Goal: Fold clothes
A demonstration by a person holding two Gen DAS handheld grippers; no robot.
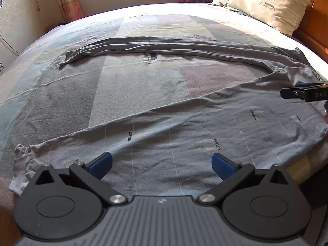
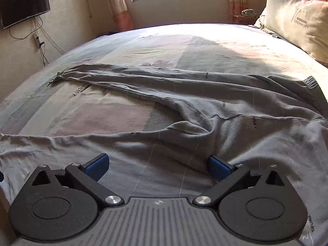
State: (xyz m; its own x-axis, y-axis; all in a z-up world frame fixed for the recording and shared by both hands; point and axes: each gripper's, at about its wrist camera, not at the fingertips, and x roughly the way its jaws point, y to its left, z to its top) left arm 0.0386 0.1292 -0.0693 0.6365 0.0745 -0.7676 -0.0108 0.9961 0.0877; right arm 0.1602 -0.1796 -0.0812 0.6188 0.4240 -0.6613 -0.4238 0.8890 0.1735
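- Your left gripper hangs over the near trouser leg, with its blue pads wide apart and nothing between them.
- Your right gripper is also spread open and empty, low over the cloth near the crotch, where the fabric bunches into folds.
- The grey trousers lie spread on the bed in a V shape: one leg runs along the near edge toward the left, the other leg lies far across the bed, and the two meet at the waistband on the right.
- The cloth looks thin, soft and light, so I judge it will sag and wrinkle when you lift it; it is not fragile.
- I advise you to take the hem of the near leg with the left gripper and the waistband with the right, pinching at the thicker edges, where the grip should slip less.
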